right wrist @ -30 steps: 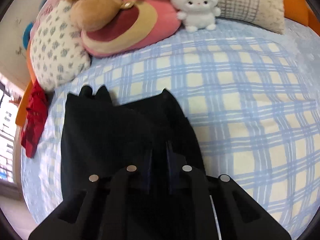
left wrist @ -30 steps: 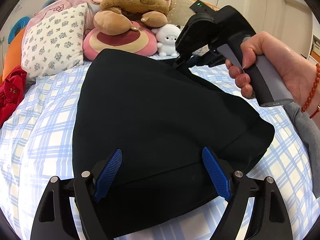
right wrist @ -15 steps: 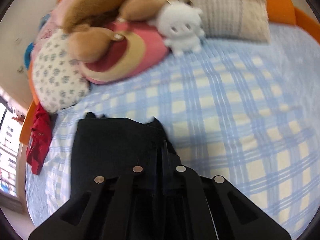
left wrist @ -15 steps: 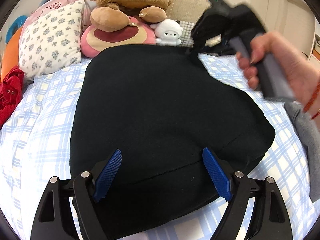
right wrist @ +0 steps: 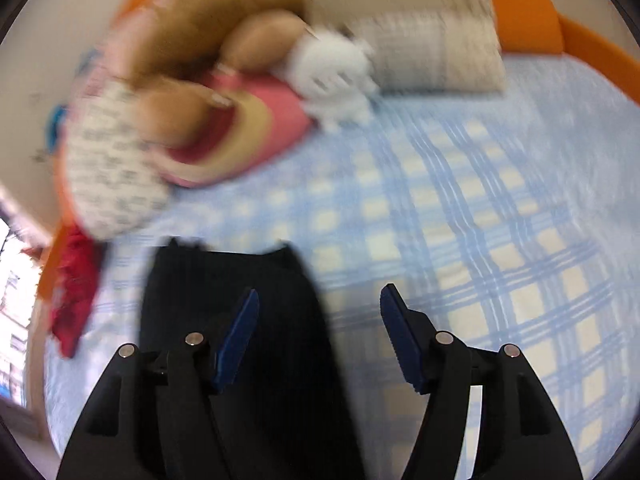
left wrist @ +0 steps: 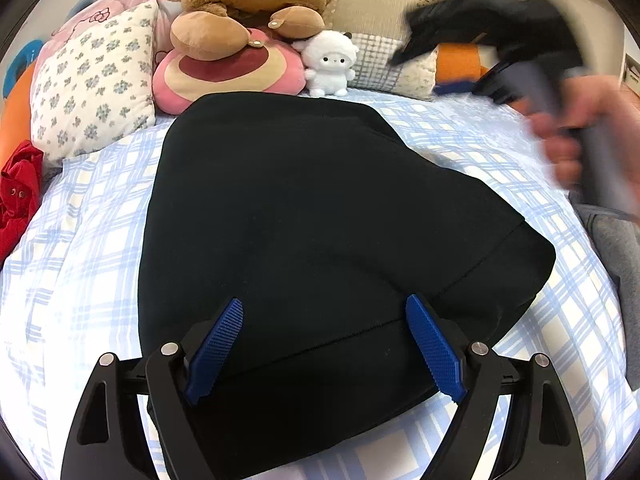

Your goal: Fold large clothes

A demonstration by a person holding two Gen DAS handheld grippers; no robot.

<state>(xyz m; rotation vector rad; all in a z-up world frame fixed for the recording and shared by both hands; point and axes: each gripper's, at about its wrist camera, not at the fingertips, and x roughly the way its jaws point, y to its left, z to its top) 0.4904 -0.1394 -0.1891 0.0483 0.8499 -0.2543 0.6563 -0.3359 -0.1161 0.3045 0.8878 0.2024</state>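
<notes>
A large black garment lies folded on the blue checked bed, its hem nearest me. My left gripper is open and empty, hovering just above the garment's near hem. My right gripper is open and empty, lifted above the garment's far edge. In the left wrist view it shows blurred at the upper right, held in a hand, clear of the cloth.
Plush toys, a pink cushion, a floral pillow and a checked pillow line the head of the bed. A red garment lies at the left edge. Grey cloth lies at the right.
My right gripper has let go of the black garment's far edge, opened and lifted away to the right. The garment's far edge now lies flat. My left gripper has stayed open.
</notes>
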